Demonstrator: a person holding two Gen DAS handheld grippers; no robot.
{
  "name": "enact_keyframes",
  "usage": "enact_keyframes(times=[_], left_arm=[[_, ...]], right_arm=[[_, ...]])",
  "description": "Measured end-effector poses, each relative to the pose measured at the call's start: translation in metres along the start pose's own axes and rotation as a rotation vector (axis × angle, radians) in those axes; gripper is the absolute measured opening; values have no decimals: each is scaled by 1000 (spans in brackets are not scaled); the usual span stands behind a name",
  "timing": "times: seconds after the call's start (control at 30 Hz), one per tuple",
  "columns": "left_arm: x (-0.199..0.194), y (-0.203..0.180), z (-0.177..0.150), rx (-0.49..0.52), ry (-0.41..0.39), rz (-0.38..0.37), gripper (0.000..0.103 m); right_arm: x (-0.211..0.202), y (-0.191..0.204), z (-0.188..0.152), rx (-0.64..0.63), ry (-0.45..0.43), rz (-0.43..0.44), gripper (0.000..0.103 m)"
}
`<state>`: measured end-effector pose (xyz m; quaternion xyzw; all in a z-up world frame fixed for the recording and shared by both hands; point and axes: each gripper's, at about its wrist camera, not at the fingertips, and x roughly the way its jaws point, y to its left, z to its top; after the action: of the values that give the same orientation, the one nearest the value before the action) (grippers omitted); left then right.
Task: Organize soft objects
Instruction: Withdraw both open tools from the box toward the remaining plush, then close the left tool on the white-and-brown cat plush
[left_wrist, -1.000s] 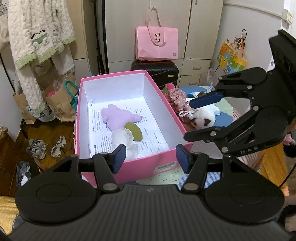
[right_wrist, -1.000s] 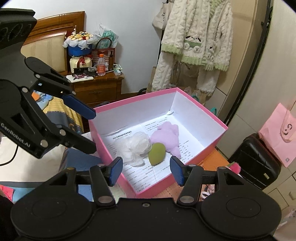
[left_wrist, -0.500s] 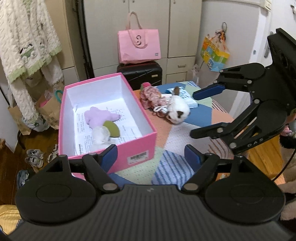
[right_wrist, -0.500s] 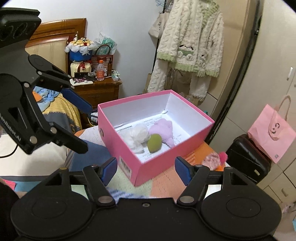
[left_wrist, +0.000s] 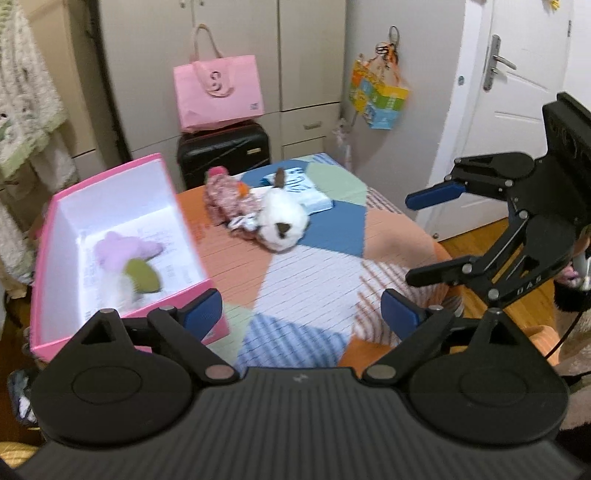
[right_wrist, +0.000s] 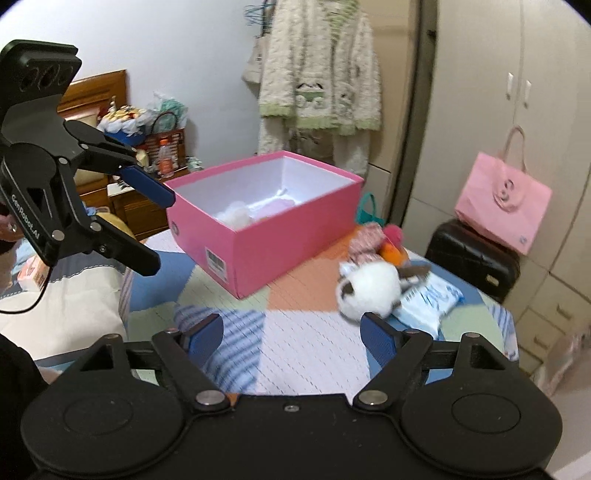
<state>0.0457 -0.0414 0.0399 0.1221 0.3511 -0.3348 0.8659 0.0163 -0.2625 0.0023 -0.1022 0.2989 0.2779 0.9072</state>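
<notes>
Cream wardrobe doors (left_wrist: 236, 55) line the far wall, a black suitcase (left_wrist: 223, 153) below them bearing a pink tote bag (left_wrist: 219, 92). A white door (left_wrist: 517, 110) stands right, over wood floor (left_wrist: 476, 240). A fluffy robe (right_wrist: 319, 74) hangs near a wooden nightstand (right_wrist: 136, 210)

Box and toys on the table

In the left wrist view the box (left_wrist: 192, 236) sits left — plush toy (left_wrist: 282, 221) right of it, packet (left_wrist: 310, 192) behind, suitcase (left_wrist: 225, 151) beyond the table (left_wrist: 314, 280).
</notes>
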Motion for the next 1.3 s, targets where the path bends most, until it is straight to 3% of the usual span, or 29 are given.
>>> enact_keyframes(times=[0.23, 0.57, 0.73, 0.93, 1.0, 1.3], left_arm=[[38, -3, 16, -50, -21, -68, 93], [95, -9, 27, 17, -55, -1, 93], [123, 1, 33, -43, -47, -35, 93], [151, 12, 40, -122, -57, -94, 91], [161, 12, 42, -125, -58, -71, 90], [187, 23, 47, -181, -88, -8, 89]], right_arm=[[17, -25, -23, 44, -19, -7, 86], [63, -61, -49, 99, -110, 1, 87], [92, -65, -54, 62, -126, -92, 87], [124, -69, -51, 71, -100, -65, 87], [134, -70, -48, 91, -90, -73, 93], [167, -81, -33, 196, -80, -95, 94]])
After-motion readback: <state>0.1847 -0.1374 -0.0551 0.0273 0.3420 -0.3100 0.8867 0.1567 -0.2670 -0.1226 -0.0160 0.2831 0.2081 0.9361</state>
